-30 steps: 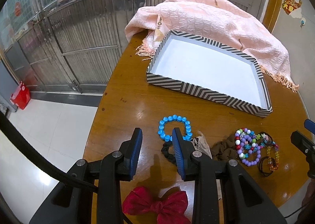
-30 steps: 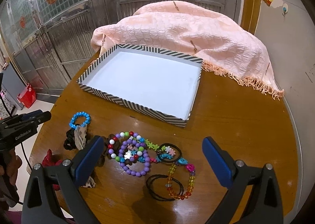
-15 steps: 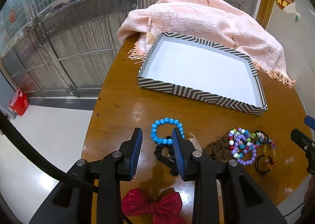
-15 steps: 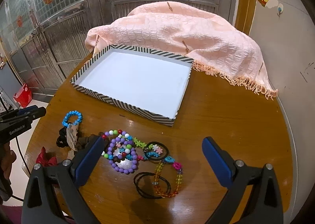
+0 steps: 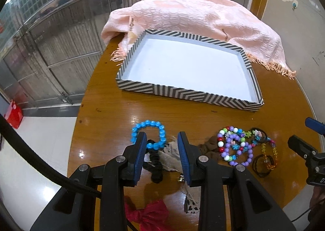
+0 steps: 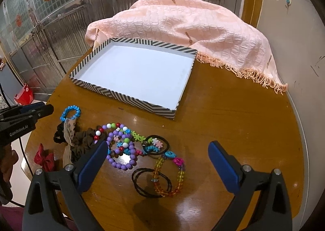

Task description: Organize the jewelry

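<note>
Jewelry lies in a loose row on the round wooden table (image 6: 233, 113), all of it on my side of the striped tray (image 6: 124, 97), none inside. Blue bead bracelet (image 5: 149, 134) sits nearest the tray's left front corner, flat on the wood, and my left gripper (image 5: 161, 150) hovers right over its near edge, fingers narrowly parted with nothing between them. Black scrunchie (image 5: 154, 167) and a pale patterned strip of fabric (image 5: 172, 157) show through that gap. Red bow (image 5: 149, 213) sits further from the tray, under my left gripper's body. Over to the right of the blue bracelet, the purple bead bracelet (image 6: 121, 156) overlaps a multicolored bead string (image 6: 113, 129), touching a brown scrunchie (image 6: 83, 142). Amber bead strand (image 6: 168, 178) crosses 2 thin black hair ties (image 6: 142, 182). My right gripper (image 6: 157, 165) hangs above them, fingers spread wide, holding nothing. Behind the tray, a pink fringed blanket (image 6: 182, 27) is heaped against its far edge.
</note>
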`<state>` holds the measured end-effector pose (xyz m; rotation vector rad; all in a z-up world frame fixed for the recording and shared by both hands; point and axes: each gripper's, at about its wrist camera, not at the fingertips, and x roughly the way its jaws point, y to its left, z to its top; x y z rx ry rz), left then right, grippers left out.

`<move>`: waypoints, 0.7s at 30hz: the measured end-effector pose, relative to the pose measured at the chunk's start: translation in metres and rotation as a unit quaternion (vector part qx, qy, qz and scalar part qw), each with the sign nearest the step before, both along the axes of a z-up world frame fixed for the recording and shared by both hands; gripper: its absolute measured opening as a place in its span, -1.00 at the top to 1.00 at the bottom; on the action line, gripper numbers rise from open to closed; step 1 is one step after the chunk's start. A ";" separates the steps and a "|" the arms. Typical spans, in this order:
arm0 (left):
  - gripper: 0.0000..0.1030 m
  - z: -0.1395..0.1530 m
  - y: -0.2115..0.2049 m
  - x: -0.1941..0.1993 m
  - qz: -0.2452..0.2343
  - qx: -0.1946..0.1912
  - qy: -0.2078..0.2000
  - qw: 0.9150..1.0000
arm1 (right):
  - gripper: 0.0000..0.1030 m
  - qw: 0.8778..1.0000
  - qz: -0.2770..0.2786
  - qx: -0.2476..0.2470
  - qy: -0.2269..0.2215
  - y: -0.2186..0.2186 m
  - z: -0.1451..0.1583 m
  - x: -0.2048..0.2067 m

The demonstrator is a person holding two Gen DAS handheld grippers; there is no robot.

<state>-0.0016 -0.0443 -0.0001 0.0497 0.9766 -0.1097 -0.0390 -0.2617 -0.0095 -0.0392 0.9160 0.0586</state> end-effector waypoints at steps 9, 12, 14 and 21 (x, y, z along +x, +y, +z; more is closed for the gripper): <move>0.68 -0.003 -0.007 0.003 -0.007 0.003 0.007 1.000 | -0.96 1.000 -0.009 0.002 0.005 -0.010 0.000 0.002; 0.68 -0.005 -0.009 0.004 -0.010 0.002 0.013 1.000 | -0.96 1.000 -0.010 0.004 0.010 -0.012 -0.003 0.002; 0.68 -0.006 -0.012 0.004 -0.012 0.004 0.013 1.000 | -0.96 1.000 -0.008 0.003 0.012 -0.011 -0.003 0.001; 0.68 -0.009 -0.019 0.006 -0.020 0.007 0.015 1.000 | -0.96 1.000 -0.010 0.003 0.015 -0.015 -0.004 0.001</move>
